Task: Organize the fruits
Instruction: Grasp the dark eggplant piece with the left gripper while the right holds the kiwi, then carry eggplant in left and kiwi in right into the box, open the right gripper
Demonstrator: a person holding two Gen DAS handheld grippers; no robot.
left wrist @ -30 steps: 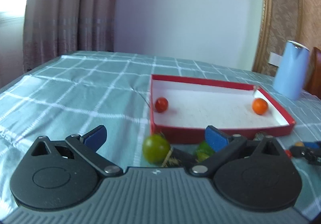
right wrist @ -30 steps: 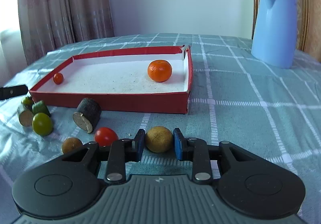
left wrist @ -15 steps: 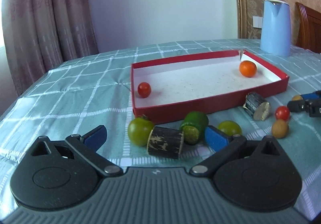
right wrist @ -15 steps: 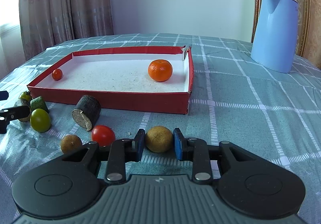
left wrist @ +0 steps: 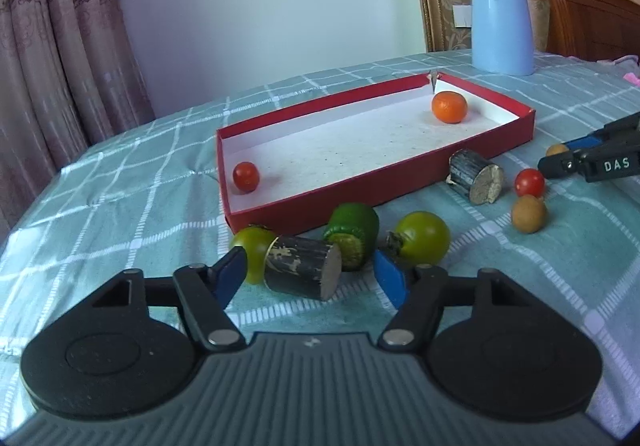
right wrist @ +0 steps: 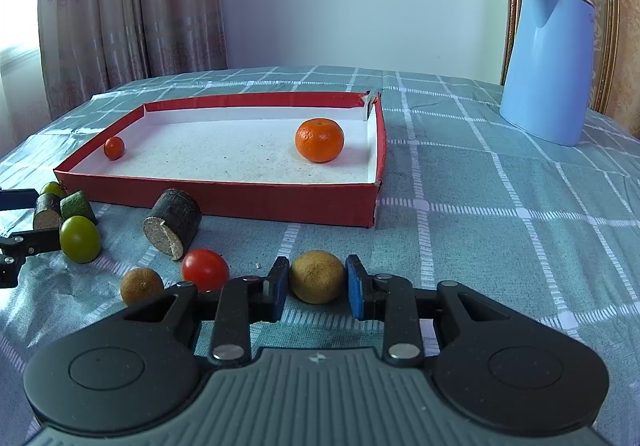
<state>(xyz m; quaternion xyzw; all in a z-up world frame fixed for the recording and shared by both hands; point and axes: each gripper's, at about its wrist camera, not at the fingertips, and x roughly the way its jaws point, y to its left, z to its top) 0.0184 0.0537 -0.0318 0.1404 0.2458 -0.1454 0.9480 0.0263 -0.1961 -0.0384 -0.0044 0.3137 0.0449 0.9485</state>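
Observation:
A red tray [left wrist: 400,182] [right wrist: 224,198] holds an orange [left wrist: 449,107] [right wrist: 319,140] and a small red tomato [left wrist: 245,176] [right wrist: 114,148]. My left gripper [left wrist: 310,274] is open around a dark sugarcane piece [left wrist: 302,272], with a green tomato [left wrist: 252,246], a green cut fruit [left wrist: 354,230] and another green tomato [left wrist: 422,242] close by. My right gripper [right wrist: 316,286] is shut on a brown round fruit [right wrist: 317,276] resting on the cloth. A red tomato [right wrist: 205,269], another brown fruit [right wrist: 141,285] and a second sugarcane piece [right wrist: 172,224] lie to its left.
A blue kettle [left wrist: 502,20] [right wrist: 548,62] stands at the back right on the checked green tablecloth [right wrist: 500,206]. A wooden chair [left wrist: 592,22] is behind it. Curtains hang at the left. The right gripper shows at the right edge of the left wrist view [left wrist: 592,162].
My left gripper has swung round, drawn back and narrowed its jaws around the dark sugarcane piece. My right gripper stays shut on the brown fruit.

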